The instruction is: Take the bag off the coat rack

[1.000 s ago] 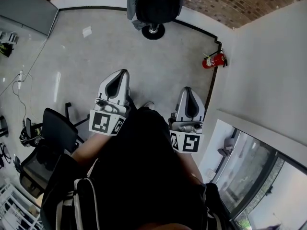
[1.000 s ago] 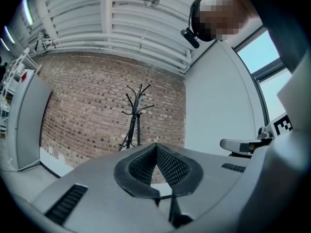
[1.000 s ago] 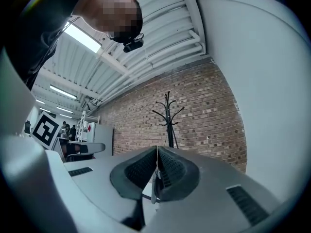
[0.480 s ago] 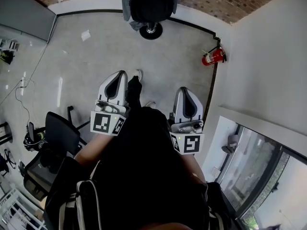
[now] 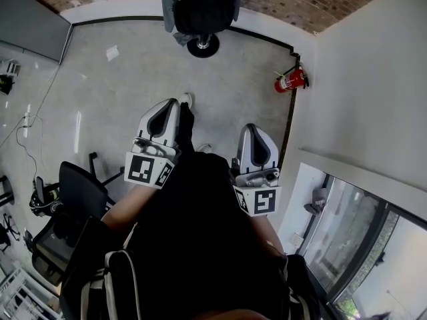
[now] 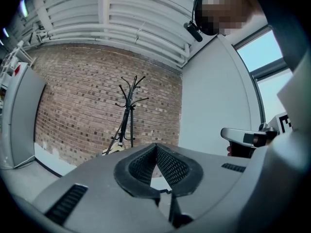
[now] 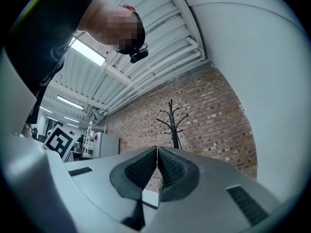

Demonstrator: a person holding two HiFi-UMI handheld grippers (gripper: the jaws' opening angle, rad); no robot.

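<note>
The black coat rack (image 5: 202, 44) stands far off by the brick wall, with a dark bag (image 5: 203, 11) and a wooden hanger hanging on it. In the two gripper views the coat rack (image 6: 127, 114) (image 7: 172, 122) shows small and distant beyond the jaws. My left gripper (image 5: 171, 103) is held level with its jaws shut and nothing between them, as the left gripper (image 6: 156, 146) view shows. My right gripper (image 5: 253, 128) points slightly up, and the right gripper (image 7: 157, 148) view shows it shut and empty too. Both are well short of the rack.
A red fire extinguisher (image 5: 288, 81) sits at the foot of the white wall on the right. A black office chair (image 5: 75, 191) stands at my left, with cables beyond it. A glass partition (image 5: 347, 239) runs along the lower right. Grey floor lies between me and the rack.
A leg with a white shoe has stepped forward between the grippers. The rack and extinguisher have slid a little left in the head view. Both grippers stay shut.
</note>
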